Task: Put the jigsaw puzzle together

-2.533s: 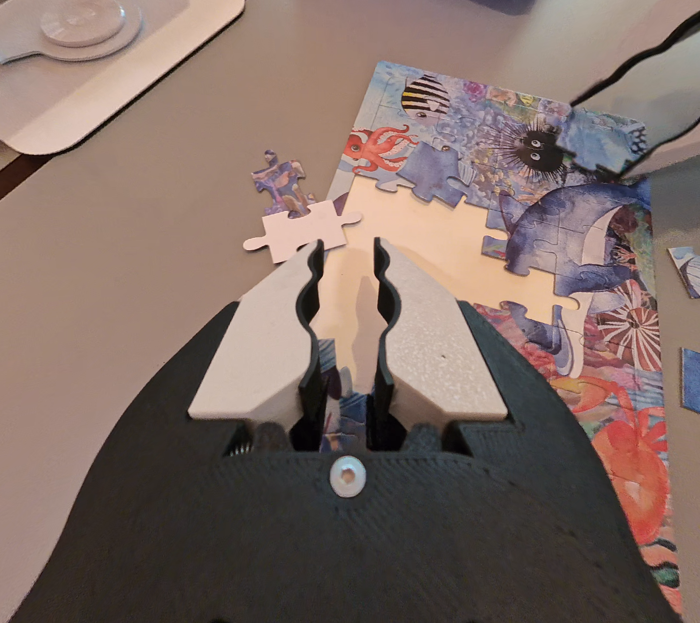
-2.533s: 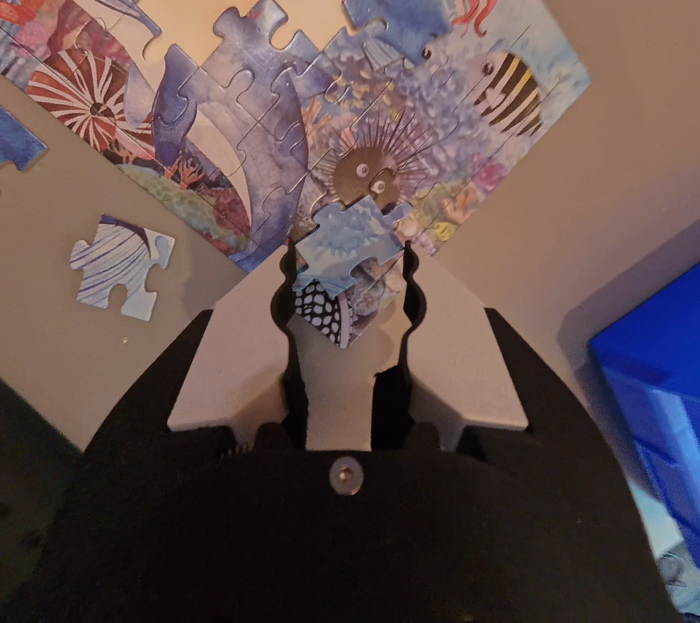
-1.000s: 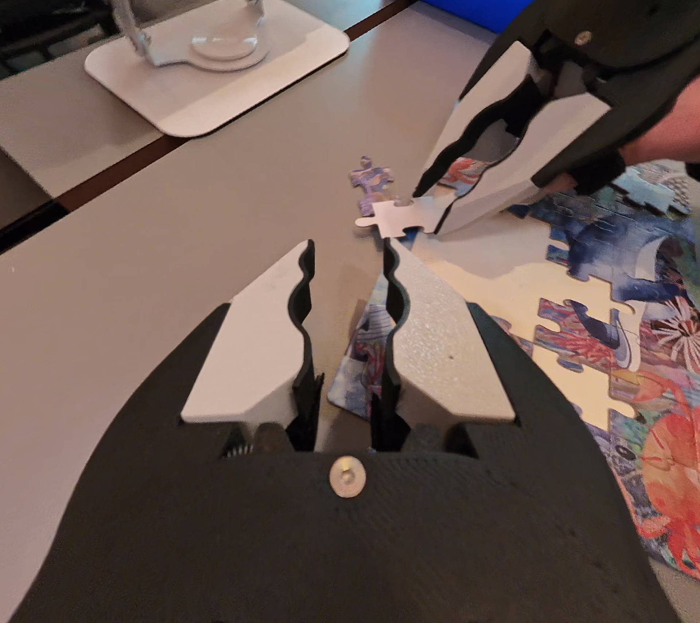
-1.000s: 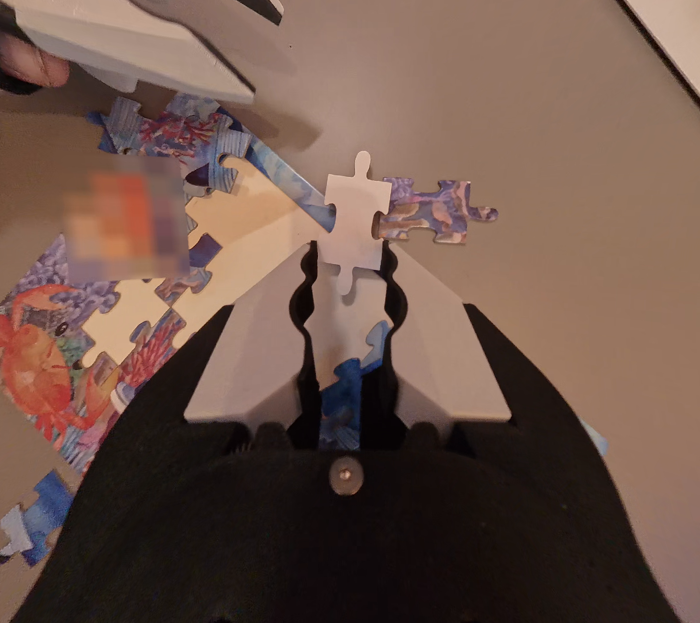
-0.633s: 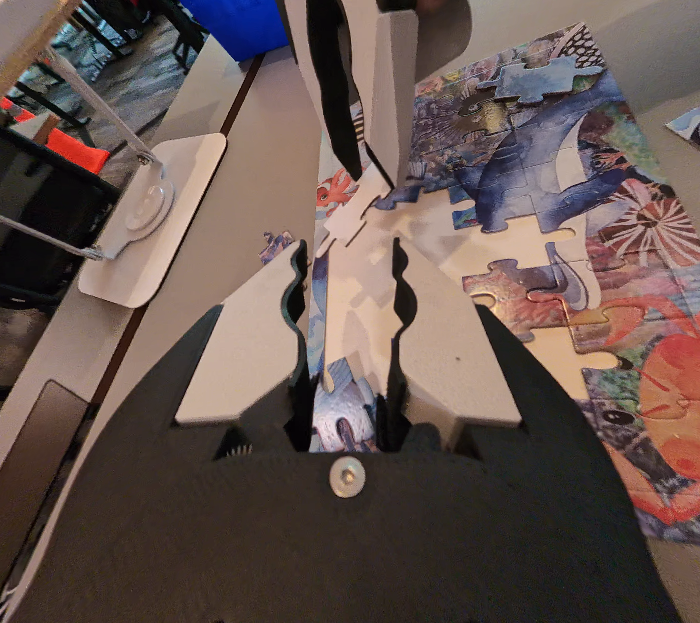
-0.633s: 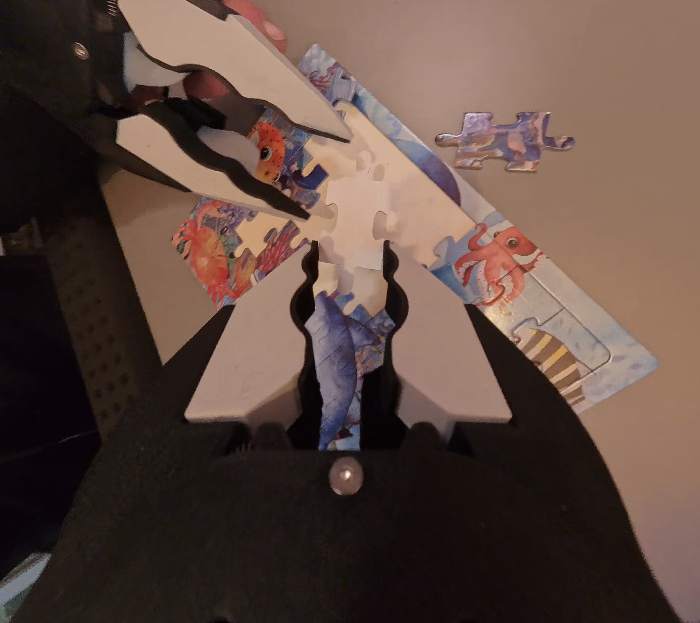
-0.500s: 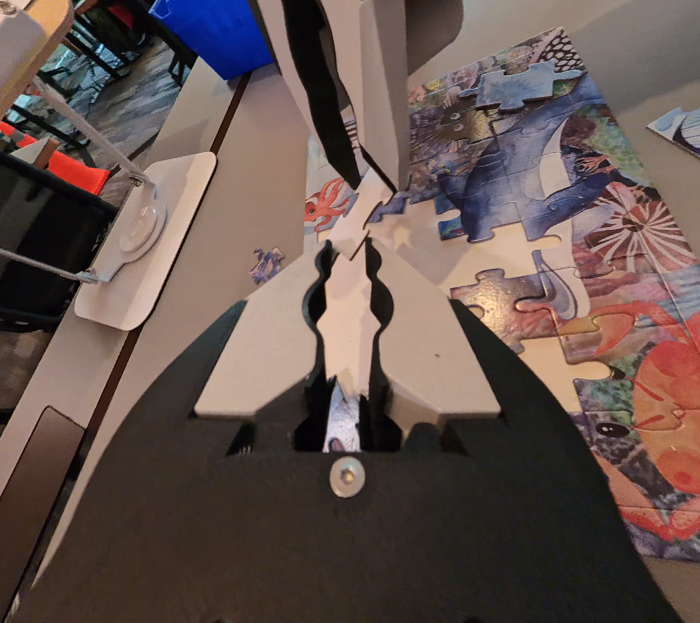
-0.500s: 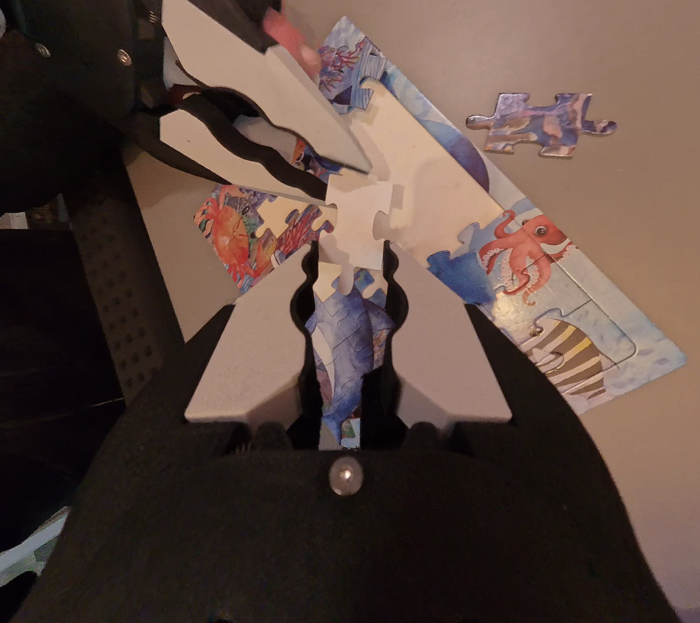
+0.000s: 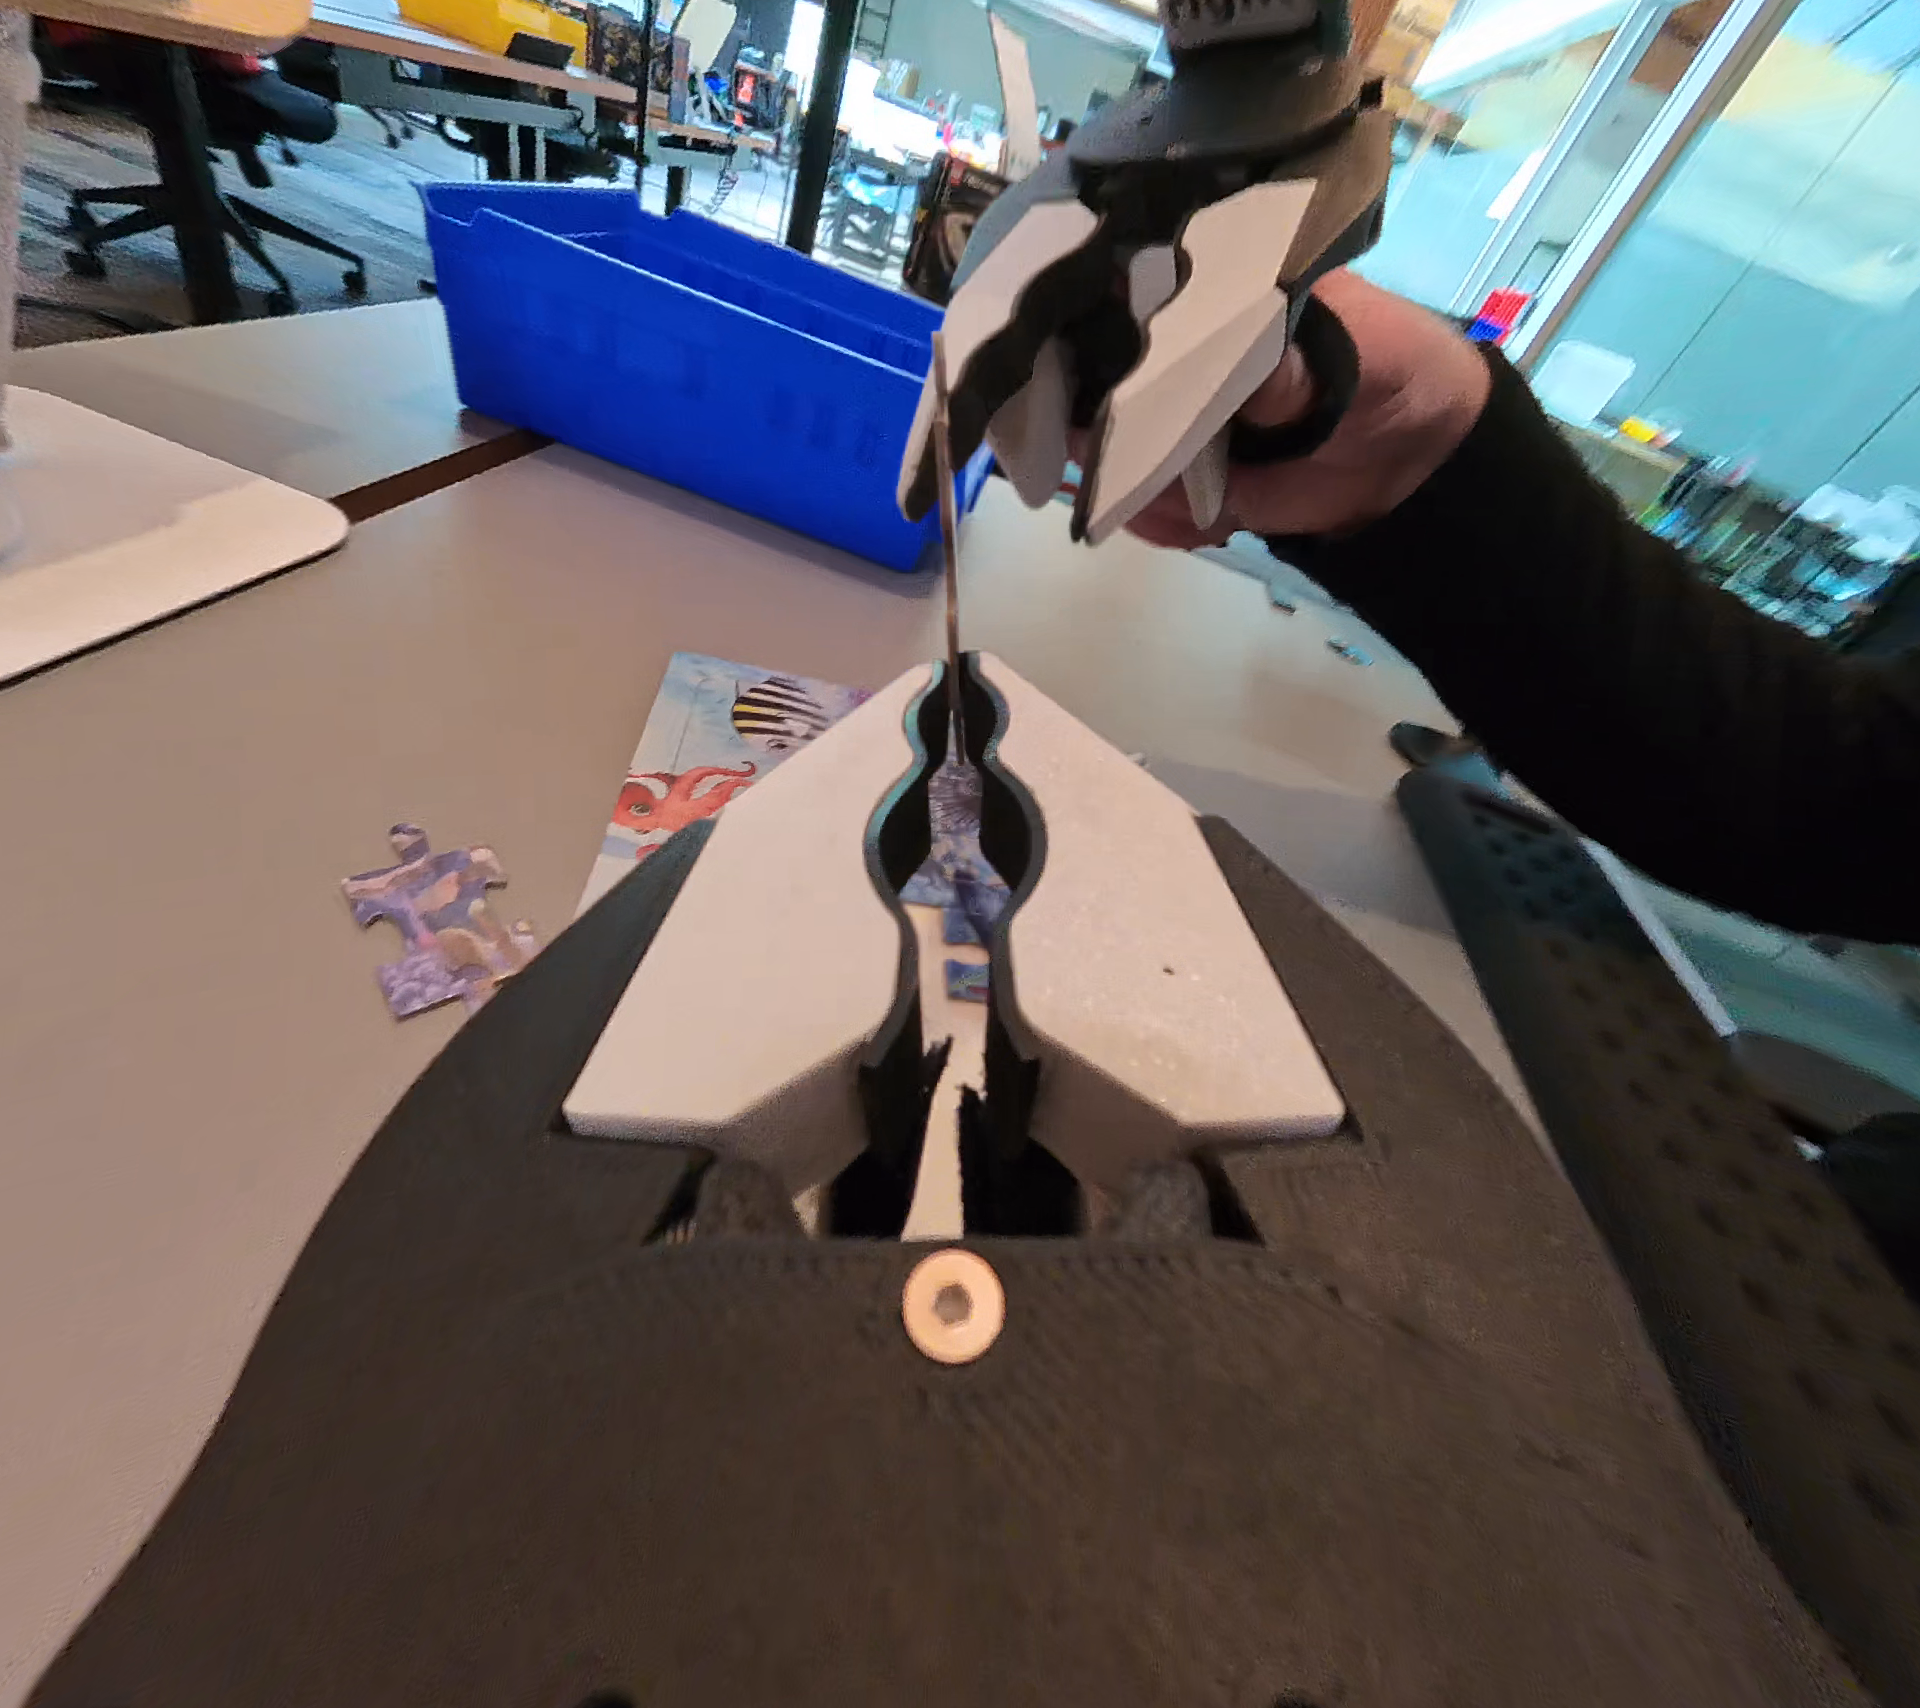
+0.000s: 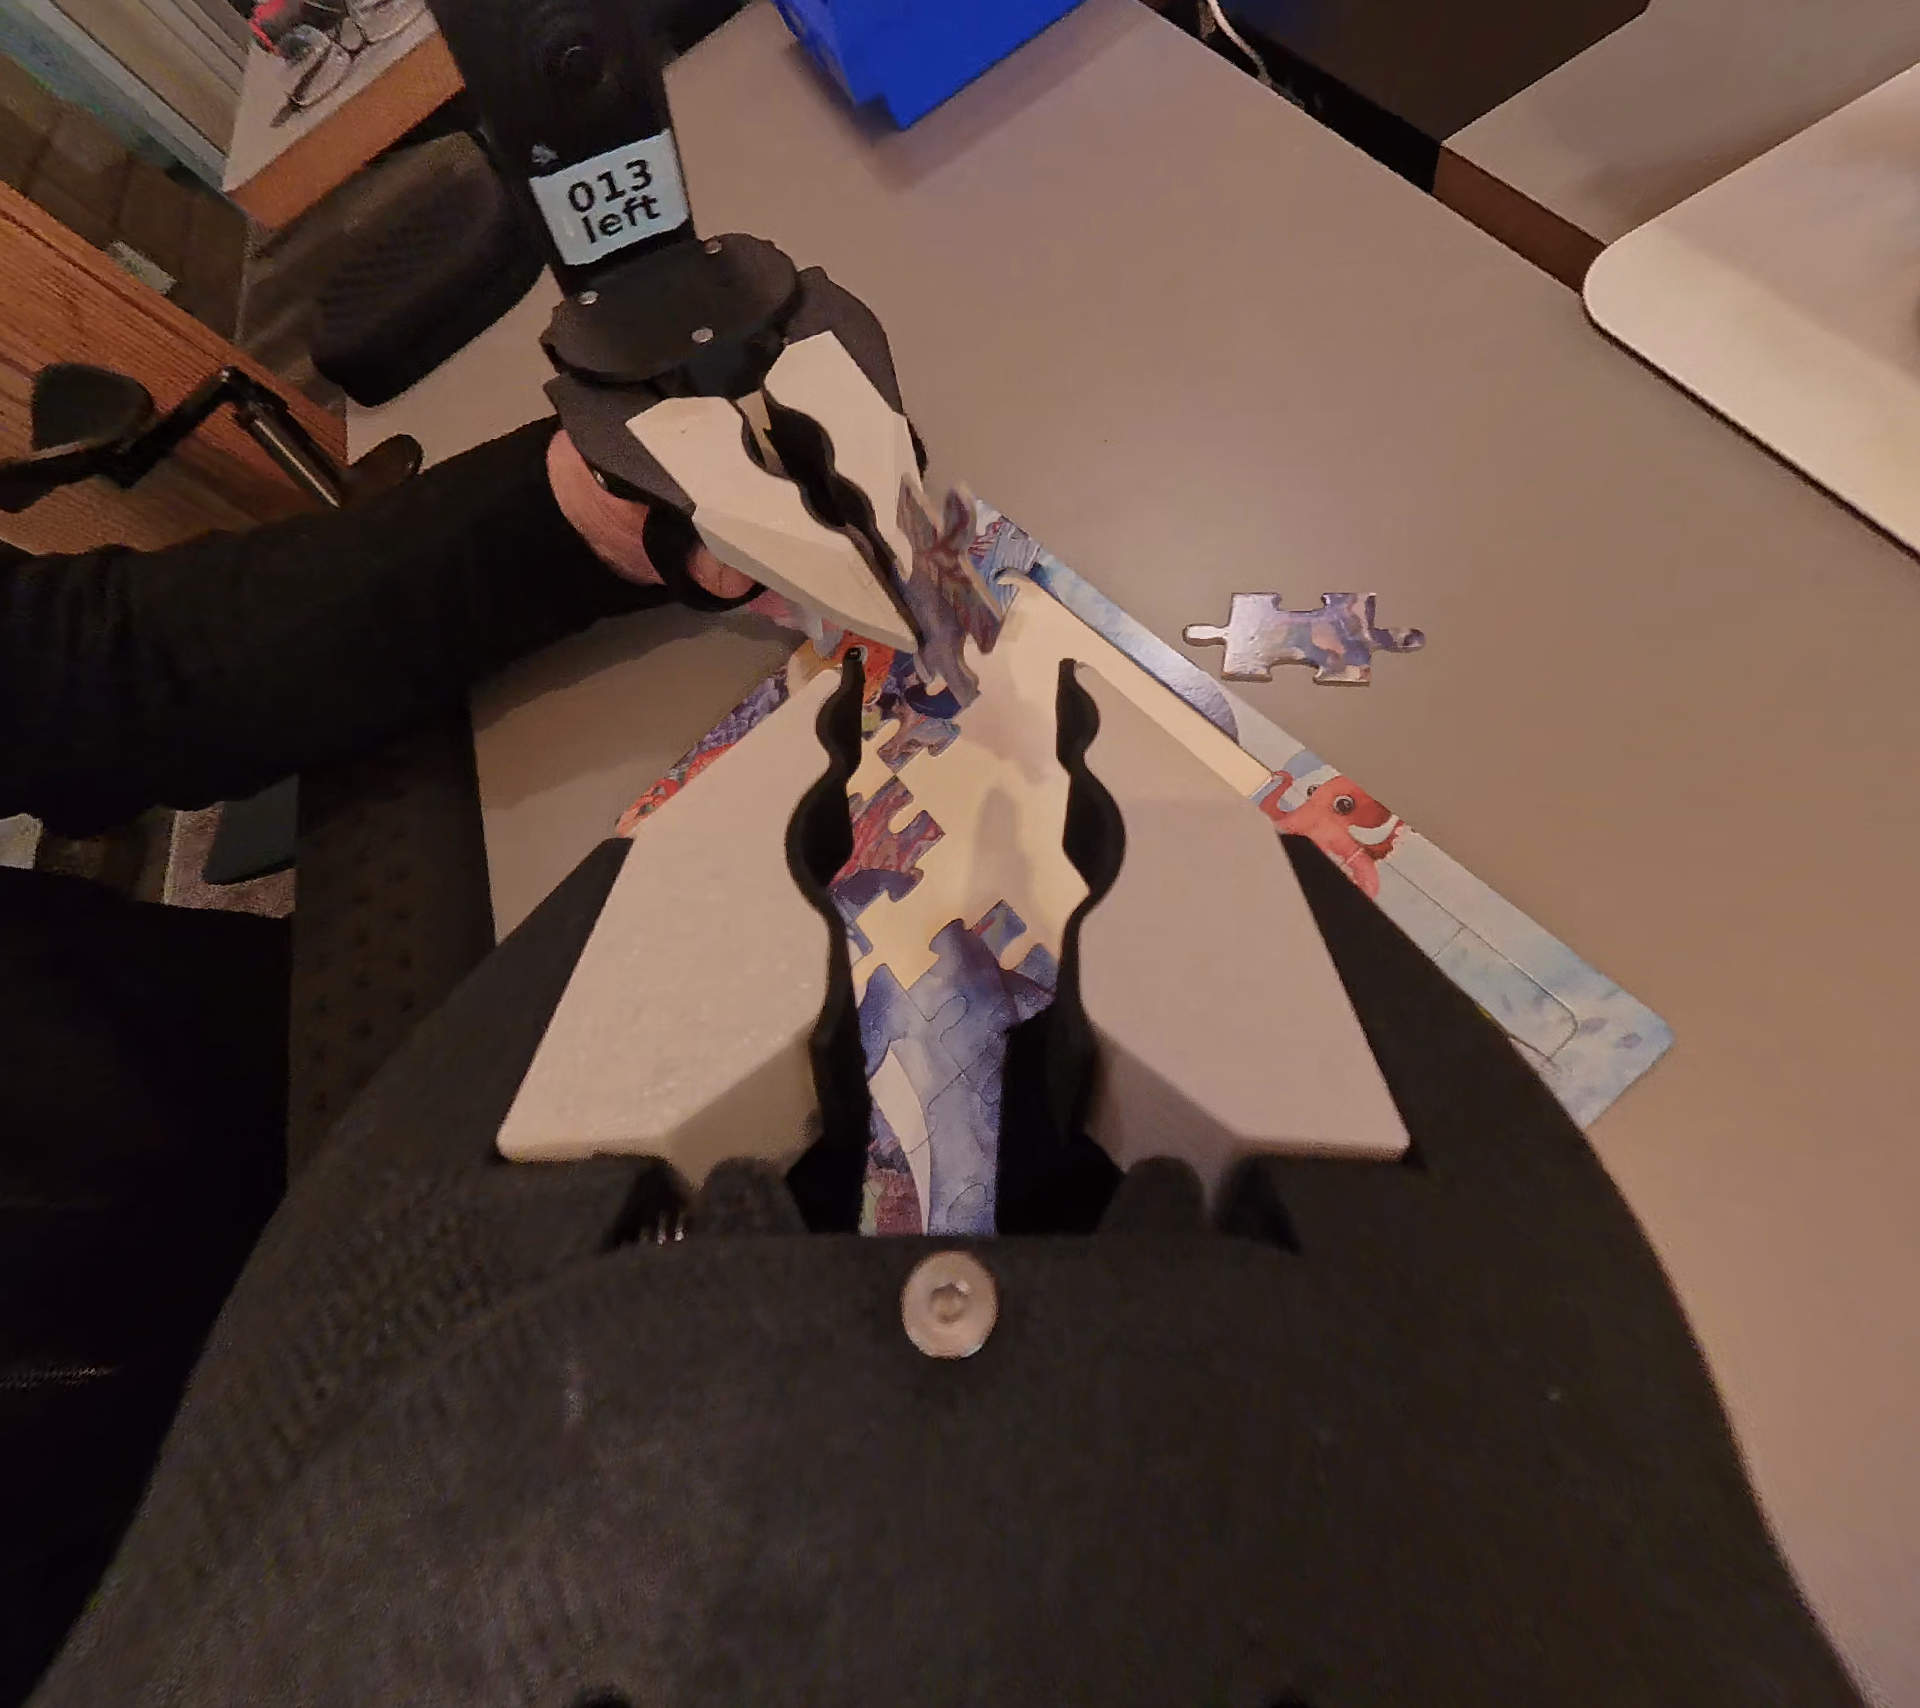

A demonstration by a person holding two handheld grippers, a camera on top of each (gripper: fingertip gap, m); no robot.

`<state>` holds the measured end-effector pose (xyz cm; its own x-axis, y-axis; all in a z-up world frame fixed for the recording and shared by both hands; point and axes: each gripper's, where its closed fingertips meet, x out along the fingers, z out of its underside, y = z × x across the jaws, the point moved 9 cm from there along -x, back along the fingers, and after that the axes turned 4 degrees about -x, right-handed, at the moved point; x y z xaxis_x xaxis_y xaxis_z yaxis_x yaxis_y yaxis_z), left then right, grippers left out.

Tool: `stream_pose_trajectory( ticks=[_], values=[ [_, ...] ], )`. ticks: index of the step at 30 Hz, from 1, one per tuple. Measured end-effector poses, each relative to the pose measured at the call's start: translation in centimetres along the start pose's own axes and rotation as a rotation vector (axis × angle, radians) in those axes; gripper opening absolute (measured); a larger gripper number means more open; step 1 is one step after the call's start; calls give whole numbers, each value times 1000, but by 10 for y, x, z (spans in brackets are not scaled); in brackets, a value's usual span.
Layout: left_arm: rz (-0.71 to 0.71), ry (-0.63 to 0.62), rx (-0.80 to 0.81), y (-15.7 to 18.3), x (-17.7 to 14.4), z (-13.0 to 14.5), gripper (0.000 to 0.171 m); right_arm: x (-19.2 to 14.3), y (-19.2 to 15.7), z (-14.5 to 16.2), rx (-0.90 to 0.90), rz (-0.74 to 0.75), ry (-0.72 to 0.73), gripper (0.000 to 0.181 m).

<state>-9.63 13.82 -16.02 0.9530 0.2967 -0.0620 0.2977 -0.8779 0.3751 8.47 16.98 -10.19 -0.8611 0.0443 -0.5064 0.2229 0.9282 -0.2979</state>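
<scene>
While its fingertips pinch a single puzzle piece edge-on and upright, the left gripper hangs above the grey table, jaws pressed together on the piece's lower edge. In the right wrist view the same piece shows its printed blue-and-purple face, held at the left gripper's tip over the bare cream patch of the jigsaw puzzle.

The right gripper is spread, with nothing between its fingers; through the gap the partly assembled picture lies flat on the table, a blue whale-like shape nearest, then the unfilled backing. An orange octopus sits along the puzzle's far border.

Just beyond that border, apart from it, a loose purple piece rests on the table; the left wrist view shows it left of the puzzle.

Farther off, the right gripper hovers above the held piece, a hand in a black sleeve behind it. A blue bin stands at the table's far side, and a white base plate lies left.
</scene>
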Motion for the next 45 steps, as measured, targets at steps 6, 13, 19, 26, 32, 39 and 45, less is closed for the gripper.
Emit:
stream_pose_trajectory(
  ticks=[6, 13, 19, 26, 32, 39, 45],
  values=[
    [86, -7, -74, 3, 4, 4, 0, 11, -3, -1, 20, -79, 63, 17],
    [114, -31, -104, 0, 2, 5, 5, 12, -3, -2, 52, -144, 69, 0],
    [-37, -117, -20, -13, -16, 6, 19, 15, 3, 17, 119, -199, -40, 0],
    [-92, -246, 29, -14, -20, 13, 20, 48, -2, 53, 178, -310, -264, 0],
    [-47, -384, 76, -4, -14, 25, 16, 62, -2, 70, 213, -354, -378, 0],
    [-11, -550, 155, 10, 0, 43, 13, 72, 3, 80, 241, -356, -397, 0],
    [-12, -609, 178, 11, 7, 52, 13, 72, 2, 81, 209, -305, -411, 2]
  ],
)
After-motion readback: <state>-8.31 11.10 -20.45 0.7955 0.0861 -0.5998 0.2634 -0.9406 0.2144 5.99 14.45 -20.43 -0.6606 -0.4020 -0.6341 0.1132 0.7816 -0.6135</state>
